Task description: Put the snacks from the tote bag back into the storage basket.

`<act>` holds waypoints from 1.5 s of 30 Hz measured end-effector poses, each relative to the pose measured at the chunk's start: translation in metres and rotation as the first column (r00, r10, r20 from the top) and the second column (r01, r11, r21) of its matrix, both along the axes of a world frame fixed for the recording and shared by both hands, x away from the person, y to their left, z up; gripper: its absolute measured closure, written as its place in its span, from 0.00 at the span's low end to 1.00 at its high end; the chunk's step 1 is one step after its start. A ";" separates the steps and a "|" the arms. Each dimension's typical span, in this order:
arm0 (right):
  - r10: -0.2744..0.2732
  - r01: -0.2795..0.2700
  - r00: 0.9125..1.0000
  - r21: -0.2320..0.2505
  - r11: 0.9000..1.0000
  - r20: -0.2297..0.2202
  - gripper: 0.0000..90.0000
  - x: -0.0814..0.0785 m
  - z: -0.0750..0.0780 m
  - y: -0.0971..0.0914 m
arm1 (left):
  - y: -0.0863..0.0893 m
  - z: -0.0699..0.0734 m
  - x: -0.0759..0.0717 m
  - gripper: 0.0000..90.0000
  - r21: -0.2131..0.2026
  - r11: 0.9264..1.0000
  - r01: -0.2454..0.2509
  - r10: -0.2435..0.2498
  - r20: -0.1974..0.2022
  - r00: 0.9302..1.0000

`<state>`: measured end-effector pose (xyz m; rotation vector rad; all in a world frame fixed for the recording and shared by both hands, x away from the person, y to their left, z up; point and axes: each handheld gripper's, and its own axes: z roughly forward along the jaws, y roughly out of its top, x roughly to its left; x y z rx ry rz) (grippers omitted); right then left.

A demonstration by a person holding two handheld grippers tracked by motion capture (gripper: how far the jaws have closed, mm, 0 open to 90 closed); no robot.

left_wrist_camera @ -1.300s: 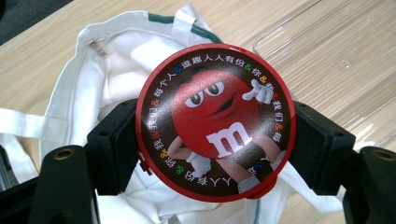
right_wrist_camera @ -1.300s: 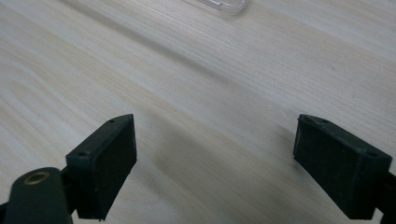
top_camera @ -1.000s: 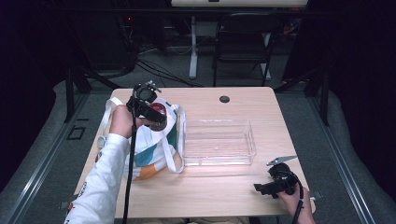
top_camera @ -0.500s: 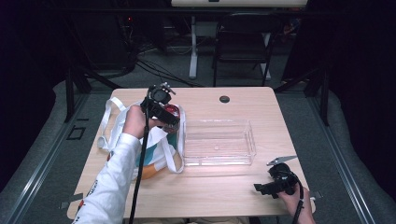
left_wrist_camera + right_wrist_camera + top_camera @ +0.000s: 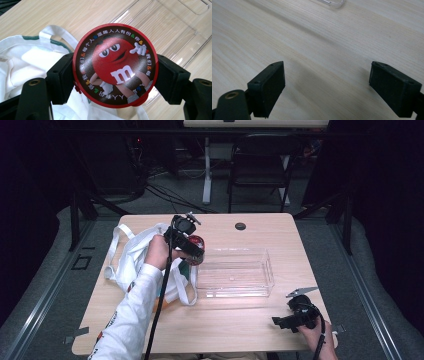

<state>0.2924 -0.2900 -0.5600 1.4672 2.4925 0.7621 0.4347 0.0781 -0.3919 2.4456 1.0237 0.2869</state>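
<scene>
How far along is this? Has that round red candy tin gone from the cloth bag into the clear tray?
Partway. The left tool grips the round red candy tin, lifted clear of the white cloth bag and beside the clear plastic tray. The tray looks empty, so setting the tin inside probably remains. The right tool rests open over the table.

On the wooden table [image 5: 215, 330], the left gripper [image 5: 196, 251] hangs at about ten o'clock from the table's middle, clamped on a round red tin [image 5: 195, 243] above the near edge of a white tote bag [image 5: 131, 255]. The clear plastic tray [image 5: 235, 273] lies just beside the tin, toward three o'clock. The right gripper [image 5: 278, 321] rests low over the tabletop at five o'clock, well apart from the tray, pointing toward nine o'clock. A small dark disc [image 5: 240, 226] sits at twelve o'clock.
</scene>
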 end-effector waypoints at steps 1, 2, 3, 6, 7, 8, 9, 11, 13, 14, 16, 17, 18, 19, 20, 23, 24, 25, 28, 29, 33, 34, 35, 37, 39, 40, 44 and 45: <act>0.000 0.000 1.000 0.000 1.000 0.000 0.14 0.000 0.000 0.000 | -0.002 -0.001 0.000 0.29 -0.003 1.000 0.004 -0.004 0.003 1.000; 0.000 0.000 1.000 -0.001 1.000 0.003 0.14 0.000 0.000 0.000 | -0.004 -0.001 -0.001 0.29 -0.010 1.000 0.009 -0.009 0.003 1.000; 0.002 -0.002 1.000 0.003 1.000 0.002 0.14 0.000 0.000 0.000 | -0.004 -0.001 -0.001 0.28 -0.010 1.000 0.009 -0.009 0.003 1.000; 0.004 -0.004 1.000 0.002 1.000 0.001 0.14 0.000 0.000 0.000 | -0.010 -0.003 -0.001 0.29 -0.013 1.000 0.018 -0.018 -0.002 1.000; 0.003 -0.003 1.000 0.002 1.000 0.001 0.14 0.000 0.000 0.000 | -0.011 -0.003 -0.001 0.29 -0.014 1.000 0.022 -0.022 -0.006 1.000; 0.003 -0.003 1.000 0.002 1.000 0.002 0.14 0.000 0.000 0.000 | -0.011 -0.003 -0.001 0.29 -0.014 1.000 0.022 -0.022 -0.006 1.000; 0.003 -0.003 1.000 0.002 1.000 0.002 0.14 0.000 0.000 0.000 | -0.013 -0.004 -0.001 0.29 -0.014 1.000 0.021 -0.021 -0.004 1.000; 0.007 -0.007 1.000 0.001 1.000 -0.002 0.14 0.000 0.000 -0.001 | -0.015 -0.005 -0.001 0.29 -0.020 0.999 0.026 -0.026 -0.005 1.000; 0.007 -0.007 1.000 0.001 1.000 -0.002 0.14 0.000 0.000 -0.001 | -0.018 -0.007 -0.001 0.29 -0.019 0.999 0.036 -0.036 -0.019 0.999; 0.007 -0.007 1.000 0.001 1.000 -0.005 0.14 0.000 0.000 -0.001 | -0.018 -0.007 -0.001 0.29 -0.019 0.999 0.036 -0.036 -0.019 0.999; 0.007 -0.007 1.000 0.001 1.000 -0.005 0.14 0.000 0.001 -0.001 | -0.021 -0.010 -0.002 0.29 -0.028 0.999 0.034 -0.035 -0.018 0.999; 0.006 -0.006 1.000 0.000 1.000 -0.005 0.14 0.000 0.001 -0.001 | -0.022 -0.012 -0.002 0.29 -0.030 0.999 0.036 -0.037 -0.020 0.999; 0.006 -0.006 1.000 0.000 1.000 -0.005 0.14 0.000 0.001 -0.001 | -0.024 -0.013 -0.002 0.29 -0.033 0.999 0.039 -0.039 -0.022 0.999; 0.007 -0.007 1.000 0.000 1.000 -0.005 0.14 0.000 0.001 -0.001 | -0.025 -0.014 -0.002 0.29 -0.031 0.999 0.044 -0.044 -0.026 0.999; 0.007 -0.007 1.000 0.000 1.000 -0.006 0.14 0.000 0.001 -0.001 | -0.026 -0.015 -0.002 0.29 -0.036 0.998 0.043 -0.044 -0.026 0.999; 0.007 -0.007 1.000 0.001 1.000 -0.002 0.14 0.000 0.000 -0.001 | -0.031 -0.019 -0.002 0.29 -0.039 0.998 0.053 -0.055 -0.038 0.998; 0.007 -0.007 1.000 0.001 1.000 -0.002 0.14 0.000 0.000 -0.001 | -0.032 -0.020 -0.002 0.28 -0.040 0.998 0.057 -0.058 -0.041 0.997; 0.007 -0.007 1.000 0.001 1.000 -0.002 0.14 0.000 0.000 -0.001 | -0.032 -0.020 -0.002 0.29 -0.040 0.998 0.057 -0.058 -0.041 0.997; 0.008 -0.008 1.000 0.002 1.000 -0.001 0.14 0.000 0.000 -0.001 | -0.035 -0.025 -0.002 0.29 -0.046 0.997 0.059 -0.061 -0.047 0.997; 0.008 -0.008 1.000 0.002 1.000 -0.001 0.14 0.000 0.000 -0.001 | -0.036 -0.027 -0.003 0.29 -0.047 0.997 0.060 -0.062 -0.051 0.997; 0.009 -0.009 1.000 0.002 1.000 0.000 0.14 0.000 0.000 -0.001 | -0.036 -0.033 -0.004 0.29 -0.062 0.996 0.057 -0.061 -0.063 0.996; 0.009 -0.008 1.000 0.002 1.000 -0.002 0.14 0.000 0.000 -0.001 | -0.037 -0.036 -0.005 0.29 -0.062 0.996 0.058 -0.062 -0.067 0.996; 0.009 -0.008 1.000 0.002 1.000 -0.002 0.14 0.000 0.000 -0.001 | -0.037 -0.037 -0.005 0.29 -0.063 0.996 0.059 -0.063 -0.065 0.996; 0.009 -0.009 1.000 0.002 1.000 -0.001 0.14 0.000 0.000 -0.001 | -0.037 -0.041 -0.006 0.29 -0.067 0.996 0.059 -0.064 -0.071 0.995; 0.008 -0.008 1.000 0.003 1.000 -0.006 0.14 0.000 0.000 -0.001 | -0.037 -0.044 -0.007 0.29 -0.074 0.995 0.064 -0.070 -0.078 0.995; 0.009 -0.009 1.000 0.001 1.000 -0.007 0.14 0.001 0.000 -0.002 | -0.037 -0.046 -0.008 0.29 -0.076 0.995 0.062 -0.067 -0.078 0.995; 0.007 -0.007 1.000 0.004 1.000 -0.010 0.14 0.003 -0.001 -0.001 | -0.037 -0.051 -0.008 0.29 -0.079 0.995 0.063 -0.070 -0.086 0.994; 0.009 -0.009 1.000 0.001 1.000 -0.010 0.14 0.004 -0.002 0.000 | -0.037 -0.053 -0.008 0.29 -0.081 0.995 0.063 -0.070 -0.085 0.994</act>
